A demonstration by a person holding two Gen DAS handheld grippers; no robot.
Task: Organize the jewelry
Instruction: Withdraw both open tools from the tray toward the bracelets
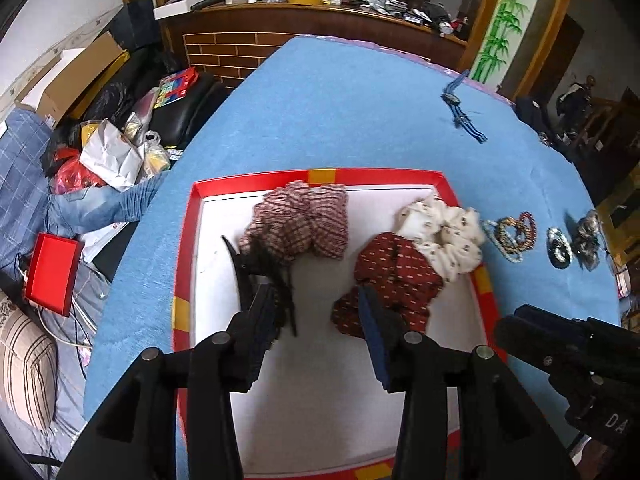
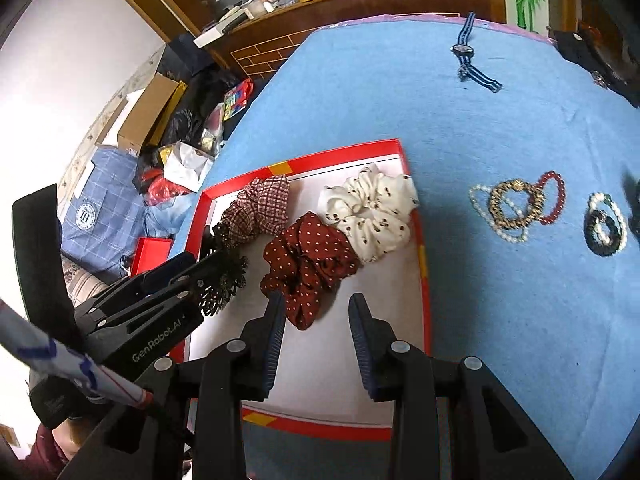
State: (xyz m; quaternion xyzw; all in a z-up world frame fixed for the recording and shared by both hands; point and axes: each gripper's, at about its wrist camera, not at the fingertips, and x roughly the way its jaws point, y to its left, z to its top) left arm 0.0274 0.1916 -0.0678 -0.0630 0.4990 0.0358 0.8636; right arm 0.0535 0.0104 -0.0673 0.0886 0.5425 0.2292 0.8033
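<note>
Hovering low in the left wrist view, left tongs (image 1: 316, 292) released, fingers spread, nothing pinched between them. Brushing the left finger, a black hair clip (image 1: 256, 260), lying on the white floor of a red-rimmed tray (image 1: 184, 264). Just above the clip in the frame, a plaid scrunchie (image 1: 300, 220) against the tray's far rim. Right of centre, a dark red dotted scrunchie (image 1: 396, 268), partly behind the right finger. Touching it at upper right, a cream scrunchie (image 1: 444, 236) in the tray's far right corner.

Seen from the right wrist view, right tongs (image 2: 317, 300) likewise released, empty gap between the pads, left fingertip overlapping the dotted scrunchie's near edge; cannot tell whether touching. At the right of that frame, outside the tray on the blue-covered counter (image 2: 520, 128), a cluster of beaded bracelets (image 2: 516, 204), and further right a black-and-pearl pair (image 2: 604, 224). At upper right, well apart, a wristwatch (image 2: 464, 50) with a striped strap, lying flat.
</note>
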